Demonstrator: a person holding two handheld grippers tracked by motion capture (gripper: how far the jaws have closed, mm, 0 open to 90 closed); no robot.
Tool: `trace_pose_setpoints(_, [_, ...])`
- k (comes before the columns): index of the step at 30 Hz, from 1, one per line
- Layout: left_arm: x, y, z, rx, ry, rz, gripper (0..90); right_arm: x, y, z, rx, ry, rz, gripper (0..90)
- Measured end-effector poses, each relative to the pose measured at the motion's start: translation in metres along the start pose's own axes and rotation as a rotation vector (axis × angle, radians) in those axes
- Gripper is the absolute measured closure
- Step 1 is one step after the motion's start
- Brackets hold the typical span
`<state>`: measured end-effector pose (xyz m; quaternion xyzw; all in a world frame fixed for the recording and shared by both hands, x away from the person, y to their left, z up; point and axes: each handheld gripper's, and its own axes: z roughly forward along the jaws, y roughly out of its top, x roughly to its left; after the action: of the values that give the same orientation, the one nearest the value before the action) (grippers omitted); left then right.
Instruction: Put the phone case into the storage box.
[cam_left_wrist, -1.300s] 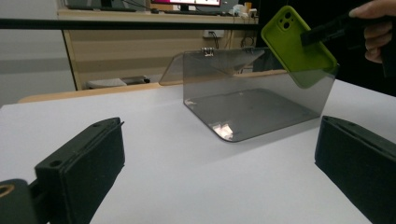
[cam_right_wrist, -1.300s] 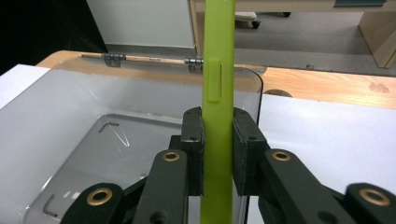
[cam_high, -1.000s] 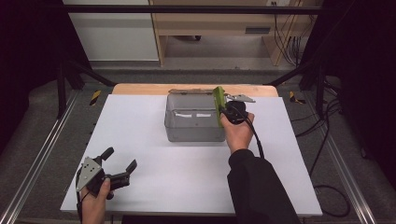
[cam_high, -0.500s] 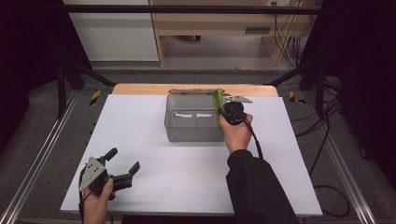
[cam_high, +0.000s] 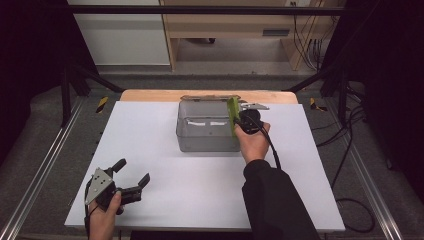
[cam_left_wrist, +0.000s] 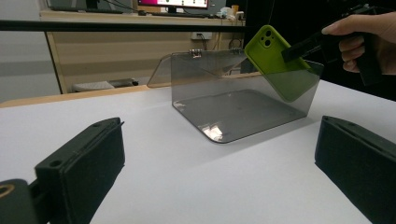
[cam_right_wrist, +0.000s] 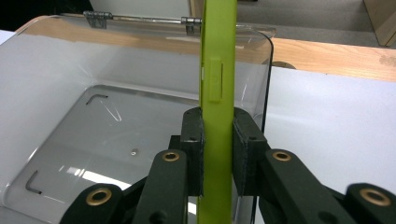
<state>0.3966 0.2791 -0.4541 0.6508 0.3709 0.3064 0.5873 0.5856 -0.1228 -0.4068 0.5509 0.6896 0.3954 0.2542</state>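
Note:
A clear smoky plastic box (cam_high: 207, 131) with its hinged lid folded back stands at the table's far middle. My right gripper (cam_high: 239, 121) is shut on a lime-green phone case (cam_high: 232, 114), held on edge at the box's right wall. In the right gripper view the green phone case (cam_right_wrist: 216, 84) stands upright between the pads, partly inside the box (cam_right_wrist: 93, 130). In the left gripper view the green phone case (cam_left_wrist: 280, 65) tilts into the box (cam_left_wrist: 233, 100), its lower part behind the wall. My left gripper (cam_high: 131, 178) is open over the near left of the table, with nothing between its fingers.
The white table top (cam_high: 150, 140) spreads around the box. A wooden strip (cam_high: 145, 95) runs along the table's far edge. Metal rails (cam_high: 45, 165) flank both sides, and cables (cam_high: 345, 150) hang at the right.
The left gripper has edged slightly toward the right, staying open. The right gripper and the green case have barely moved at the box's right wall.

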Motion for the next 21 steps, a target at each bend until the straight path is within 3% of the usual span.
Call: trace_pose_setpoints(21, [0.0017,0.0001,-0.0007,0.0,0.0,-0.006,1.6,0.0017,-0.0038,0.0083,0.044,0.002,-0.008,76.8])
